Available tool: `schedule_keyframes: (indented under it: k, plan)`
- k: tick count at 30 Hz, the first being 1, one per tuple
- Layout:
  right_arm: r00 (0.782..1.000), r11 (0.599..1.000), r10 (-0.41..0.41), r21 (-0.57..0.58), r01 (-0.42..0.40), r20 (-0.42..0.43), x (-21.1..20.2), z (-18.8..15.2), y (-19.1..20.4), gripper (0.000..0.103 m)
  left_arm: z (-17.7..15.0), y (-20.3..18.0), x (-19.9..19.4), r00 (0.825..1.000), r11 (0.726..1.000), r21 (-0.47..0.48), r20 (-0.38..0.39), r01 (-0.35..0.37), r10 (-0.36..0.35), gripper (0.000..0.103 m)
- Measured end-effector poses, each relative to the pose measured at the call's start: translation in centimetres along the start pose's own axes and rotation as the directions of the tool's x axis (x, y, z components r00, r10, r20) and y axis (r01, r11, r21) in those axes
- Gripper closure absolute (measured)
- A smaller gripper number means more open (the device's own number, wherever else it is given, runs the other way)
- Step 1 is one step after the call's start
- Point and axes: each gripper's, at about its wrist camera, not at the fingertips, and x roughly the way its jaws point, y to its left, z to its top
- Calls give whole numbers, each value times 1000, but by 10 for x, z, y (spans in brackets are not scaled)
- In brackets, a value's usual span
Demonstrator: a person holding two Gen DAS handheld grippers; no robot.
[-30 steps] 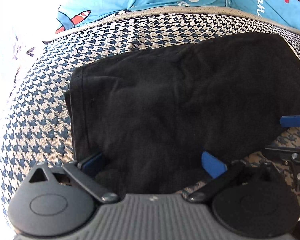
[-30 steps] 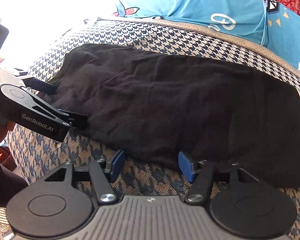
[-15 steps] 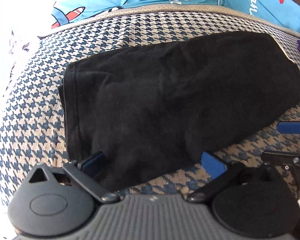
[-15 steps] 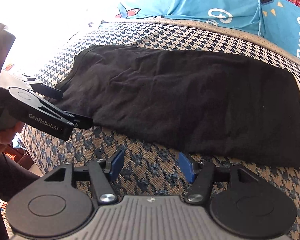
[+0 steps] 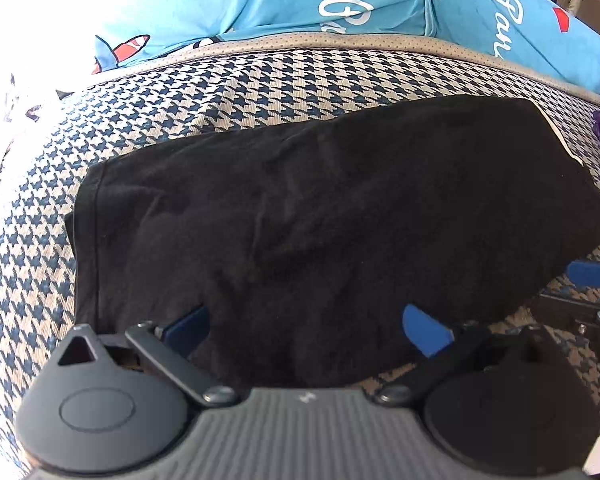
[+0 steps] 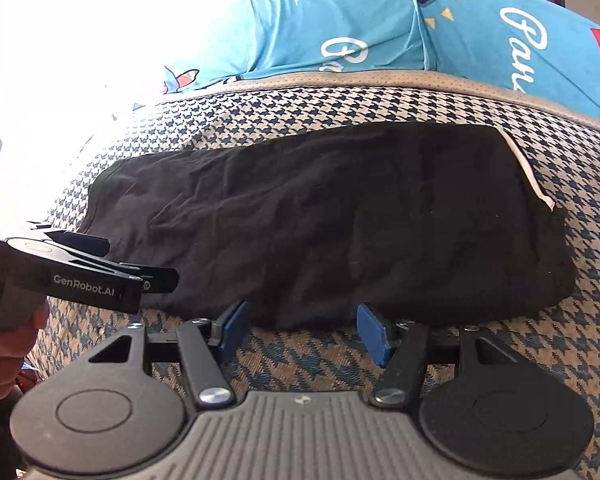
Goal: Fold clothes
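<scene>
Left tool (image 5: 306,326) jaws apart over the near edge of the black garment (image 5: 320,216), which lies folded flat on the houndstooth bed (image 5: 260,88); right tool (image 6: 298,330) jaws apart, empty, just short of that edge. Risk: pinching only the top layer, so the fold slides apart. Layer count under the dark cloth is unreadable; far left is blown out by glare.

1. A bed (image 5: 260,88) has a cover with small blue and tan checks.
2. A black piece of clothing (image 5: 320,216) lies flat on the cover, folded into a long shape.
3. Bright blue pillows (image 6: 340,32) with white letters lie along the far edge of the bed.
</scene>
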Motion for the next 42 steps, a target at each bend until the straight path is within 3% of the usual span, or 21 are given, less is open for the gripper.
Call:
schedule_keyframes:
  k: [9, 21, 28, 34, 42]
  plan:
    - [990, 987, -137, 92, 133, 35, -4, 3, -35, 43, 3, -15, 19, 999, 999, 10, -22, -35, 36, 0]
    - [976, 949, -211, 228, 218, -57, -10, -7, -87, 43, -6, -19, 18, 999, 998, 56, -34, -32, 34, 0]
    - [973, 911, -230, 358, 203, 34, -28, -11, -112, 43, -9, -15, 14, 999, 999, 51, -37, -11, 13, 0]
    - [977, 837, -210, 524, 157, 42, -26, -18, -137, 44, -8, -15, 13, 999, 999, 47, -30, -20, 22, 0]
    - [973, 785, -231, 595, 172, 23, -15, -21, -151, 44, -7, -9, 14, 999, 999, 15, -25, -35, 35, 0]
